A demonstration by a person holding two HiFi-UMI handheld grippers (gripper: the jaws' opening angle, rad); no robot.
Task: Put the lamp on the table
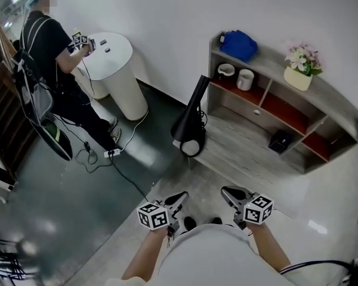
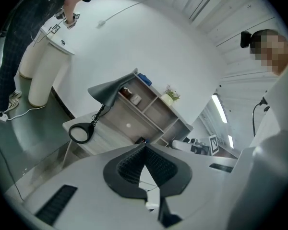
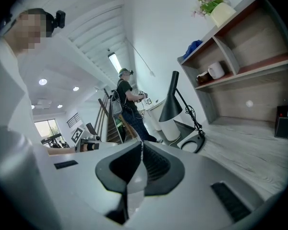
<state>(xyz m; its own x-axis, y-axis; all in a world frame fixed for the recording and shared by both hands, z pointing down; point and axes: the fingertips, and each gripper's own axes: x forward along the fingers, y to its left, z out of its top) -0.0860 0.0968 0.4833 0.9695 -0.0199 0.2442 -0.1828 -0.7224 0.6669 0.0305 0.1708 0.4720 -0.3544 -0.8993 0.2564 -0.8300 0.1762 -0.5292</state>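
The lamp (image 1: 191,115) stood on the table (image 1: 241,151) corner, just left of the shelf (image 1: 268,85), seemingly already placed. The left gripper (image 1: 179,198) and right gripper (image 1: 229,193) hung well short of the shelf, jaws pressed together and empty, probably because nothing needed carrying.

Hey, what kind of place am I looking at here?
Probably an indoor room set up like a home study, perhaps for recording: a wooden desk with shelves, a black lamp on it, and another person busy at a white stand.
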